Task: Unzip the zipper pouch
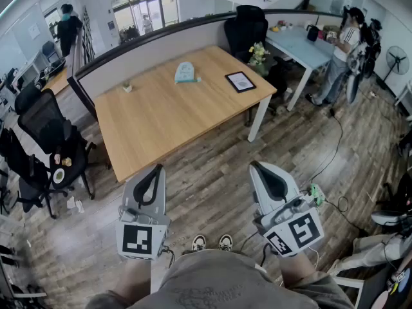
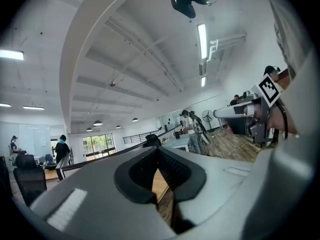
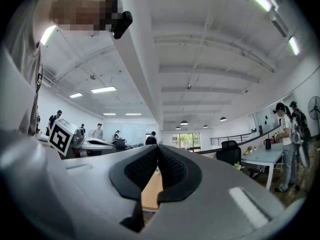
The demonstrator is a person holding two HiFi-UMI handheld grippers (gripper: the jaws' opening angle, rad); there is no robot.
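The left gripper is pressed shut on nothing and held level, well short of the table. The pouch lies near the table's far edge, well apart from both tools, so the step in hand looks like the approach. To do it well, the person should step up to the table, open both sets of jaws, pin the pouch's cloth end with one and take the zipper pull with the other, then draw along the zipper's line. The right gripper is likewise closed and empty, tipped slightly up.

Only the head view shows the pouch and how it lies. The left gripper view shows its pads meeting, with a sliver of wood below. The right gripper view shows its pads touching, and no pouch that I can make out
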